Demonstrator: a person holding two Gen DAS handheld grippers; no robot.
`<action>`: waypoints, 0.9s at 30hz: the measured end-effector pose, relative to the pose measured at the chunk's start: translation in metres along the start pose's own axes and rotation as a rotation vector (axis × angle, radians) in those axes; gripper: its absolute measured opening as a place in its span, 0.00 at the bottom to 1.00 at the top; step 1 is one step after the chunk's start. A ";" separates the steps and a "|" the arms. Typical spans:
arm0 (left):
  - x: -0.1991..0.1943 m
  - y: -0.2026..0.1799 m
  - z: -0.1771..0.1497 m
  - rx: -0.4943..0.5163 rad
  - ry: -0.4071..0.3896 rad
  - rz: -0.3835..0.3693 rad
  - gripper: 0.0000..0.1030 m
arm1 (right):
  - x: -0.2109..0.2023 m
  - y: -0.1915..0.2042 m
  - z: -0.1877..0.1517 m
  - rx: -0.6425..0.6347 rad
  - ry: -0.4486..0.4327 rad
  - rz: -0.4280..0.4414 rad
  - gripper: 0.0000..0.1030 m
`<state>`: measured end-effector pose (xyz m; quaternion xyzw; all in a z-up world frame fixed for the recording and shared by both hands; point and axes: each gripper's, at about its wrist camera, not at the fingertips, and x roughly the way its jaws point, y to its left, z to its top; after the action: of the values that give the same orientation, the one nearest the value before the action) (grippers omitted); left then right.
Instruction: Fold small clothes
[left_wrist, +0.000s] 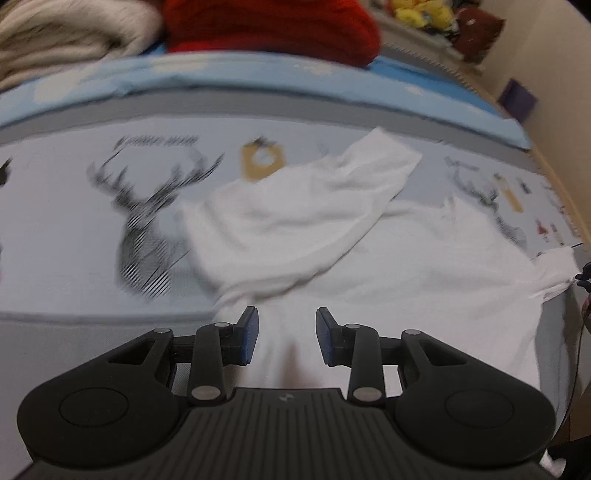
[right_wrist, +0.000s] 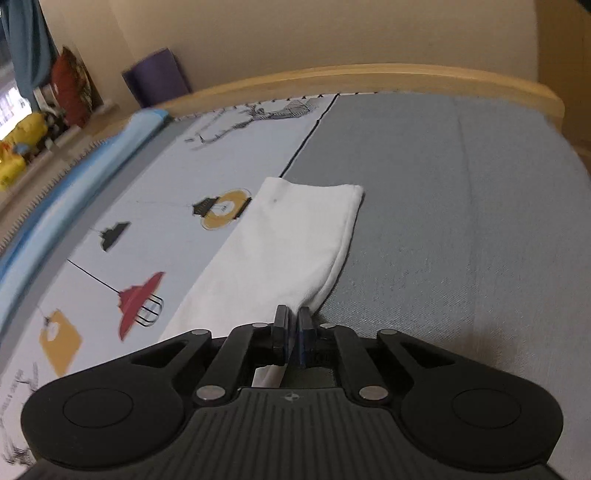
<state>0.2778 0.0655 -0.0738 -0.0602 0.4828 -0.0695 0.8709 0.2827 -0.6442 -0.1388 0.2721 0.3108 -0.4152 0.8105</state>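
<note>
A white garment (left_wrist: 406, 266) lies spread on the printed bedspread (left_wrist: 74, 221), with one sleeve (left_wrist: 314, 206) folded across its body. My left gripper (left_wrist: 287, 314) hovers over the garment's near edge. It is open, and only cloth shows below the gap. In the right wrist view the other sleeve (right_wrist: 288, 240) lies flat, stretching away from me. My right gripper (right_wrist: 293, 314) sits at this sleeve's near edge. Its pads stand a narrow slit apart, with no cloth showing between them. White fabric passes under its left finger.
A red bundle (left_wrist: 273, 26) and a beige blanket (left_wrist: 62, 40) are piled at the far side, beyond a blue strip (left_wrist: 221, 74). A wooden bed rail (right_wrist: 369, 77) bounds the grey sheet (right_wrist: 461, 221). A purple roll (right_wrist: 157, 77) leans on the wall.
</note>
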 end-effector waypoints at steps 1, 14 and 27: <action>0.005 -0.007 0.006 0.013 -0.026 -0.021 0.37 | -0.009 0.009 -0.001 -0.022 -0.041 -0.042 0.15; 0.109 -0.066 0.026 0.211 -0.087 0.067 0.57 | -0.096 0.192 -0.165 -0.799 0.279 0.691 0.49; 0.034 0.143 0.005 -0.568 -0.006 0.579 0.30 | -0.089 0.222 -0.194 -0.882 0.151 0.601 0.05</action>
<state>0.3089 0.2002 -0.1246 -0.1600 0.4775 0.3152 0.8044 0.3748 -0.3515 -0.1610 0.0121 0.4215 0.0255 0.9064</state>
